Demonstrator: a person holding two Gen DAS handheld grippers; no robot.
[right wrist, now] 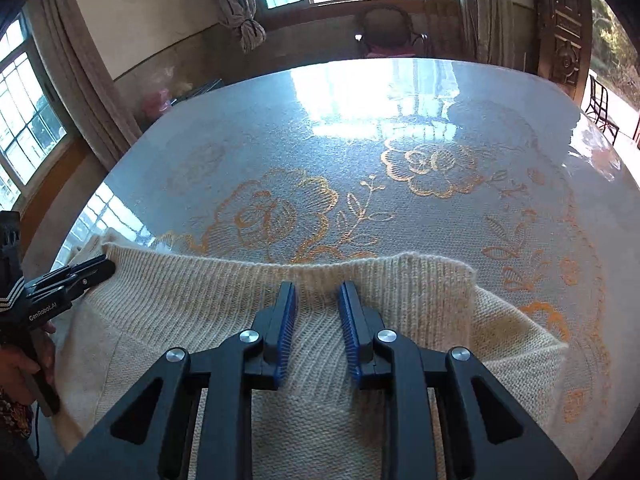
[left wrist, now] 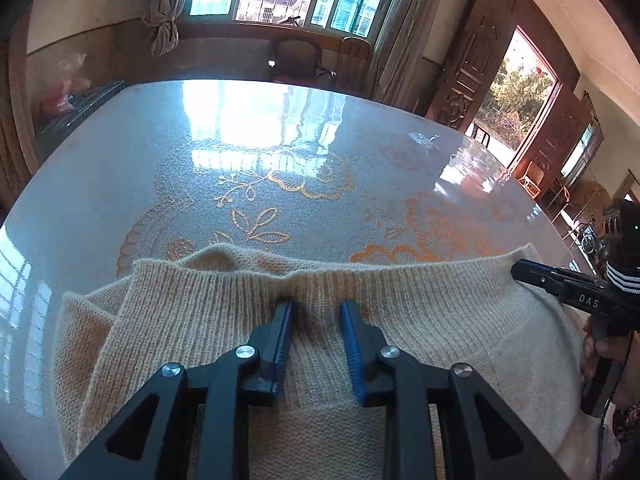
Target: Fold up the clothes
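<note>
From your left wrist camera you get the open doorway on the right and a small scrap of clear plastic lying far out on the surface; the right wrist camera shows neither, but gives you a tall window on the left wall and more of the orange flower pattern beyond the cloth. Both views share the cream knitted sweater, spread flat at the near edge of the surface with its ribbed band running across, farthest from you. Your left gripper points down at that band, its blue pads a narrow gap apart, with the ribbing lying below and between them and no fold visibly pinched. Your right gripper stands the same way over the band further right: jaws narrowly parted, knit under them, nothing clamped. In the left view the right gripper's tip sits at the band's right end; in the right view the left gripper's tip sits at its left end, with your hand on the handle.
</note>
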